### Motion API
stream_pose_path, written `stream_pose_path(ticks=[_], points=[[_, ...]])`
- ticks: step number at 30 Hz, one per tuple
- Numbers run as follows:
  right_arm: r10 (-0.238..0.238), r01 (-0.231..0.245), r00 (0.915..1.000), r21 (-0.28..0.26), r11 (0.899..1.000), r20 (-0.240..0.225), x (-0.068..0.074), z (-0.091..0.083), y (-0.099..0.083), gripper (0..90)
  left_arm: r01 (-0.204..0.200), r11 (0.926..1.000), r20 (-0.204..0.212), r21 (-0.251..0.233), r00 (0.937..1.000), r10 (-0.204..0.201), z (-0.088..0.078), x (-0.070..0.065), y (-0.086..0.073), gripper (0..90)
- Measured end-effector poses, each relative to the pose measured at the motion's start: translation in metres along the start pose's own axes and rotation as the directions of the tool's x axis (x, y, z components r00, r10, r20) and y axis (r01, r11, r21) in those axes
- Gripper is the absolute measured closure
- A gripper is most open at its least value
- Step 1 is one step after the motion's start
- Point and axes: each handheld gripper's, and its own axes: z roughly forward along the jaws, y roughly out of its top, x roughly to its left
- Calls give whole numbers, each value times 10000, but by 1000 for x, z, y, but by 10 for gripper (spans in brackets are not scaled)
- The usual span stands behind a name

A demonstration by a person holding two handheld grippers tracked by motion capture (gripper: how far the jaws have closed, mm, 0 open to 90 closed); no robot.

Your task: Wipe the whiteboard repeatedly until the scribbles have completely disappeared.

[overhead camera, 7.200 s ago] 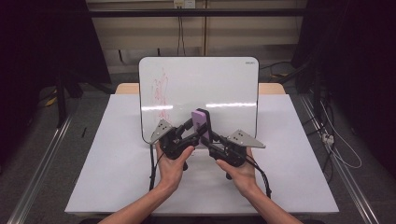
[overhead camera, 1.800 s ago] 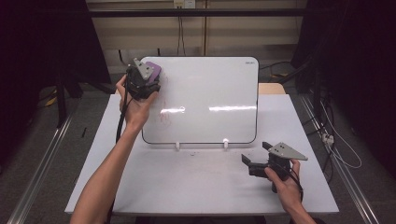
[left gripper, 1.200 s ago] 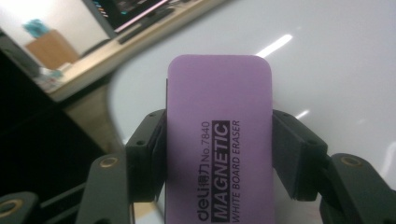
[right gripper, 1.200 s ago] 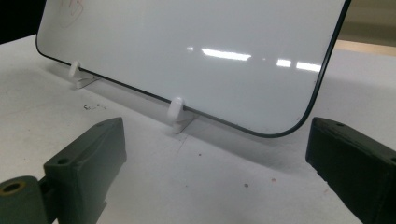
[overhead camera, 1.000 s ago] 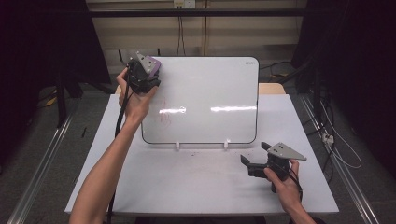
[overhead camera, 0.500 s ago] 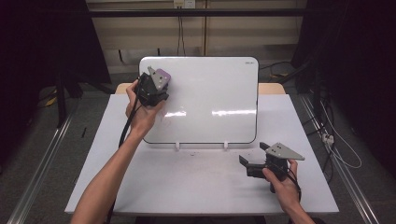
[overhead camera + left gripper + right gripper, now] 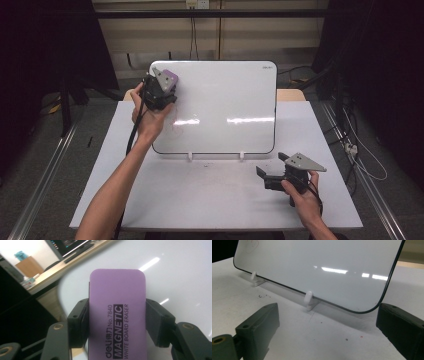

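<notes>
The left gripper [image 7: 161, 92] has its jaws clamped on the long sides of a purple eraser [image 7: 117, 315], whose long axis runs out ahead of them. Just past its tip is the board [image 7: 225, 107], with a faint red mark [image 7: 177, 127] below the jaws. The eraser reads "deli No.7840 MAGNETIC WHITE BOARD ERASER". The right gripper [image 7: 272, 176] rests on the counter [image 7: 200, 195], jaws apart, empty, farther from the mark.
</notes>
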Motion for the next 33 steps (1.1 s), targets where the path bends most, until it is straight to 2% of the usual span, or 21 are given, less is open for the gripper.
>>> stream_pose_path(ticks=[1, 3, 5, 7, 8, 9, 10, 12, 17, 20, 22, 24, 28, 33], points=[[-8, 8, 10000, -4, 10000, 4, 0, 0, 0, 46, -249, 9997, 79, -23, 9997, 249, -2, -8, -5, 414], [5, -5, 10000, 38, 10000, -5, 0, 0, 0, 46, -177, 9998, 395, -57, 9991, 180, -8, -20, -13, 414], [23, -23, 10000, 52, 10000, 2, 0, 1, 0, 46, -319, 9994, 721, -91, 9969, 325, -13, -31, -20, 414], [-17, 17, 10000, 54, 10000, -12, 2, 1, 0, 46, -558, 9984, 751, -123, 9956, 566, -17, -38, -29, 414], [-31, 31, 10000, 35, 10000, -38, 2, 1, 0, 46, -341, 9991, 732, -270, 9967, 360, -18, -38, -32, 414], [-39, 39, 10000, 34, 10000, -42, 2, 1, 0, 46, -296, 9992, 790, -262, 9964, 316, -18, -36, -33, 414], [-62, 63, 10000, 61, 10000, -38, 2, 1, -1, 46, -37, 9997, 854, -246, 9963, 58, -17, -33, -33, 414], [-14, 15, 10000, 56, 10000, -26, 0, 1, -1, 46, 31, 9998, 695, -214, 9976, -16, -16, -26, -33, 414], [40, -40, 10000, 40, 10000, 12, 0, 0, -1, 46, 427, 9990, 5, -111, 9991, -427, -13, 4, -28, 414], [14, -14, 10000, 46, 10000, -24, 0, 0, -1, 46, 644, 9979, -377, -55, 9972, -645, -12, 22, -24, 414], [42, -42, 10000, 54, 10000, -16, 0, 1, -1, 46, 628, 9980, -643, -56, 9959, -630, -11, 29, -22, 415], [40, -39, 10000, 55, 10000, -21, 0, 2, -1, 46, 761, 9971, -620, -48, 9952, -763, -11, 34, -22, 415], [-2, 2, 10000, 89, 10000, -32, 0, 2, -1, 46, 360, 9993, -650, -34, 9972, -362, -13, 24, -27, 414], [-3, 3, 10000, 91, 10000, -22, 1, 2, -1, 46, 106, 9999, -486, -44, 9988, -108, -16, 5, -39, 414]])
